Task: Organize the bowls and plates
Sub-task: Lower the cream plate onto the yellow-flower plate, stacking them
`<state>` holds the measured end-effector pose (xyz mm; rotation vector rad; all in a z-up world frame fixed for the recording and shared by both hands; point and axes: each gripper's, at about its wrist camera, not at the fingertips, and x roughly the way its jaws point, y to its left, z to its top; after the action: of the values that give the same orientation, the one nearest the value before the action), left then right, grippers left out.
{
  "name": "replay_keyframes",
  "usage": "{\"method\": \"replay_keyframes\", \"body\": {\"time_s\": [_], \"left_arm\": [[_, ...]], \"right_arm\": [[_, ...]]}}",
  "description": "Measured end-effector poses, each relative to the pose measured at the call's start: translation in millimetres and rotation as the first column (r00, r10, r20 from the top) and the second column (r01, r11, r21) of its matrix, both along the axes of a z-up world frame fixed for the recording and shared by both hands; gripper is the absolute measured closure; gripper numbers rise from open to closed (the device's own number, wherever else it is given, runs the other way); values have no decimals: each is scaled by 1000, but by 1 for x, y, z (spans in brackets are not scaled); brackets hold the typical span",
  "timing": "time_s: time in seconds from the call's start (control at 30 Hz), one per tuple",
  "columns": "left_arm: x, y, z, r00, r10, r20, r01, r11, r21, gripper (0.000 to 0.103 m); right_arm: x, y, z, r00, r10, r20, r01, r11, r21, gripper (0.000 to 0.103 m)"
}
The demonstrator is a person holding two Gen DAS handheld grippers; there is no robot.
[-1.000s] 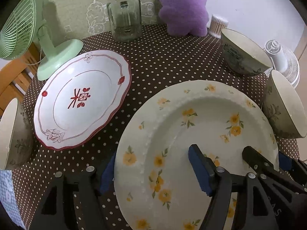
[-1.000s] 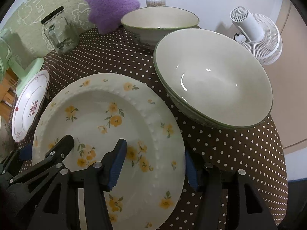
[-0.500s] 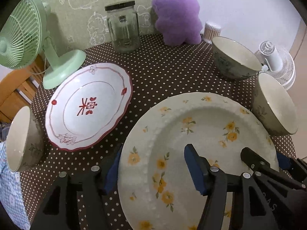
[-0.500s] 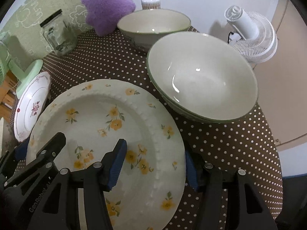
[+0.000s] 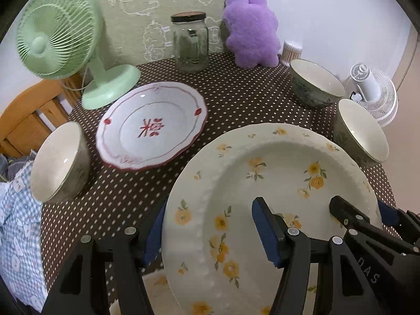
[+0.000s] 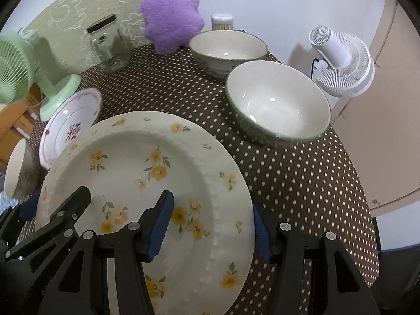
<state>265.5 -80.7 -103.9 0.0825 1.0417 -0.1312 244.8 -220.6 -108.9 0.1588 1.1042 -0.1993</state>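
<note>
A cream plate with yellow flowers (image 5: pixel 275 173) (image 6: pixel 147 157) hangs above the brown dotted table (image 5: pixel 236 97), held from both sides. My left gripper (image 5: pixel 210 232) is shut on its left rim, one blue pad at the outer edge and one inside the well. My right gripper (image 6: pixel 210 229) is shut the same way on the right rim. A red-patterned white plate (image 5: pixel 149 128) (image 6: pixel 71 128) lies at the left. Three bowls stand around: one at the left edge (image 5: pixel 57 165), two at the right (image 6: pixel 278 105) (image 6: pixel 228 47).
A green fan (image 5: pixel 57 34), a glass jar (image 5: pixel 190 44), a purple plush (image 5: pixel 252 31) and a swab tub (image 5: pixel 291 50) line the back. A white fan (image 5: pixel 372 92) stands beyond the right edge. Blue checked cloth (image 5: pixel 15 223) and a wooden chair (image 5: pixel 26 115) are at the left.
Both grippers have risen with the flowered plate between them; the table, the bowls and the red plate look smaller and farther below. The left jaws narrowed onto the rim early on.
</note>
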Motion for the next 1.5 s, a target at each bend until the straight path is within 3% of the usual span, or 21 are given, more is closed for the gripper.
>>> {"method": "replay_keyframes", "body": {"time_s": [0.57, 0.87, 1.5], "left_arm": [[-71, 49, -2, 999, 20, -38, -21, 1000, -17, 39], [-105, 58, -16, 997, 2, -75, -5, 999, -36, 39], [-129, 72, -36, 993, 38, -109, -41, 999, -18, 37]], "right_arm": [[-68, 52, 5, 999, 36, -8, -36, 999, -31, 43], [-94, 68, -4, 999, 34, -18, -36, 995, -95, 43], [-113, 79, -25, 996, 61, -66, -66, 995, -76, 44]]}}
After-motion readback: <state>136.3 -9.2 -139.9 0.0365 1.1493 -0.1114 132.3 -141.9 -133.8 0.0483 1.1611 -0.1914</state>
